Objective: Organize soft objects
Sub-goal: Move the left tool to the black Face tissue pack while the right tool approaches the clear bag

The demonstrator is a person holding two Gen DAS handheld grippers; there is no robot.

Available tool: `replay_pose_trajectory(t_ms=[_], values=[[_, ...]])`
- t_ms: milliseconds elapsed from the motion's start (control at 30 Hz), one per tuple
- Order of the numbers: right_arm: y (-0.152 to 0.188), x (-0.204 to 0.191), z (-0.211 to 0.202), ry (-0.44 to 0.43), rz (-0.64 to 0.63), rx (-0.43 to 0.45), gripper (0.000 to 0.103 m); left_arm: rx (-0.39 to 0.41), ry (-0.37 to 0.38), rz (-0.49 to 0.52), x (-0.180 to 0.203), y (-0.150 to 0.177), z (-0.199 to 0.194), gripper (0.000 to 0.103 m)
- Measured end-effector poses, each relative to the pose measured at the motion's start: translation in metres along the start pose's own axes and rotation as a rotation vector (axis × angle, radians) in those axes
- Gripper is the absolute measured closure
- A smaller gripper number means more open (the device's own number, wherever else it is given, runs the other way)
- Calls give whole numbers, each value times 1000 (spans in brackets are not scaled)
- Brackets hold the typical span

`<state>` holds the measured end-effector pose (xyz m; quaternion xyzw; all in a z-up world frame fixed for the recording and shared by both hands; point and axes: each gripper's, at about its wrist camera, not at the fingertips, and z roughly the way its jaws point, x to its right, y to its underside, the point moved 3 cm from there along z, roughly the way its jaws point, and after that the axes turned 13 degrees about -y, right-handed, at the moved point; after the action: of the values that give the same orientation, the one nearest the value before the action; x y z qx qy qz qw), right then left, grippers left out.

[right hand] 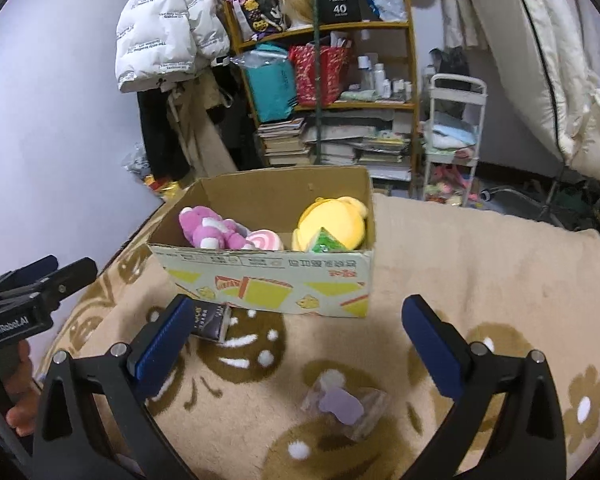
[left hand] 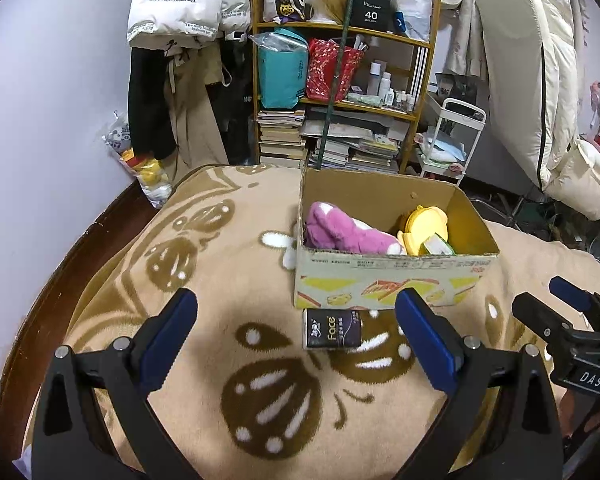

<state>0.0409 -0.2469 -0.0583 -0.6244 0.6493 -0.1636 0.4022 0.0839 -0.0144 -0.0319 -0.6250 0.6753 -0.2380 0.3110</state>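
A cardboard box (left hand: 384,280) (right hand: 268,280) stands on the beige blanket. Inside lie a pink plush toy (left hand: 340,232) (right hand: 212,230), a yellow plush (left hand: 424,226) (right hand: 334,222) and a small green packet (left hand: 436,245) (right hand: 326,242). A black tissue pack (left hand: 331,329) (right hand: 211,322) lies just in front of the box. My left gripper (left hand: 296,340) stands open, the pack between and slightly beyond its fingers. My right gripper (right hand: 296,344) is open above a small purple item in clear wrap (right hand: 346,404) on the blanket. The right gripper also shows at the right edge of the left wrist view.
The blanket (left hand: 228,264) has brown floral patterns. Behind it stand a cluttered wooden shelf (left hand: 340,80) with books, bags and bottles, hanging coats (left hand: 180,60), a white trolley (right hand: 452,136) and a dark wooden bed edge (left hand: 60,272) by the wall.
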Motion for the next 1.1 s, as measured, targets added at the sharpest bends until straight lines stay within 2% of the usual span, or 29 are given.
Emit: replay_pose_trajectory(t_ms=[100, 333, 633, 800, 1100], values=[[5, -4, -5, 9, -2, -18, 0, 2, -3, 10, 0, 3, -4, 5], [20, 2, 1, -22, 83, -80, 0, -16, -7, 16, 2, 7, 4, 5], [32, 20, 26, -8, 154, -171, 0, -101, 23, 26, 16, 11, 41, 5], [41, 28, 47, -39, 207, -242, 0, -154, 47, 47, 29, 15, 64, 5], [51, 39, 71, 4, 225, -316, 0, -232, 87, 51, 46, 20, 100, 5]])
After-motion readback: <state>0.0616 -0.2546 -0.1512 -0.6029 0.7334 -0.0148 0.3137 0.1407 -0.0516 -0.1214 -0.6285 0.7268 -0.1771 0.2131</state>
